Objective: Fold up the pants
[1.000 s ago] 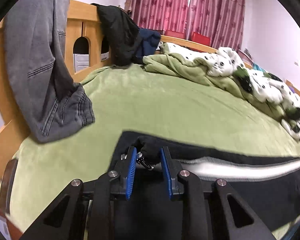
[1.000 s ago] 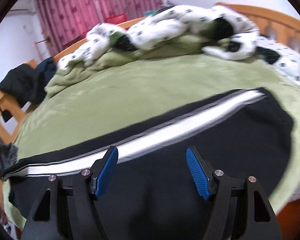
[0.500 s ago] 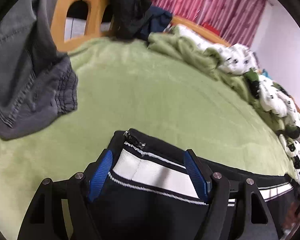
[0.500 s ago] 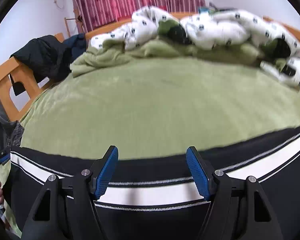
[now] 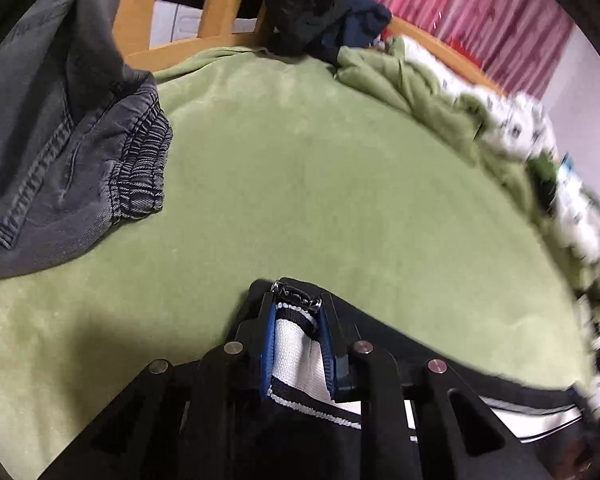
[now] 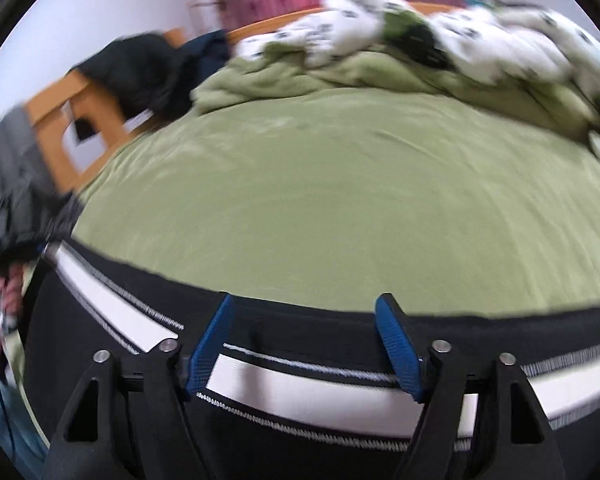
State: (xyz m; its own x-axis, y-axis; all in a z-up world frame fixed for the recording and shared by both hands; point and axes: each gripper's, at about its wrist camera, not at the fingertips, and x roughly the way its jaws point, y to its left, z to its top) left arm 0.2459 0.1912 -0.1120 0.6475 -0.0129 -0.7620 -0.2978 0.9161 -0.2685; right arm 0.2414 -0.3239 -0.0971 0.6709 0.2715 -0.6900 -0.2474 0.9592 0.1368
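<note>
Black track pants with a white side stripe lie along the near edge of the green fleece bedspread. Left gripper has just closed, blue pads clamped on the bunched stripe end by the zipper. Right gripper has just been opening, jaws wide apart over the stripe further along the leg, pads not pressing it. Grey jeans hang over the wooden bed frame, well apart.
</note>
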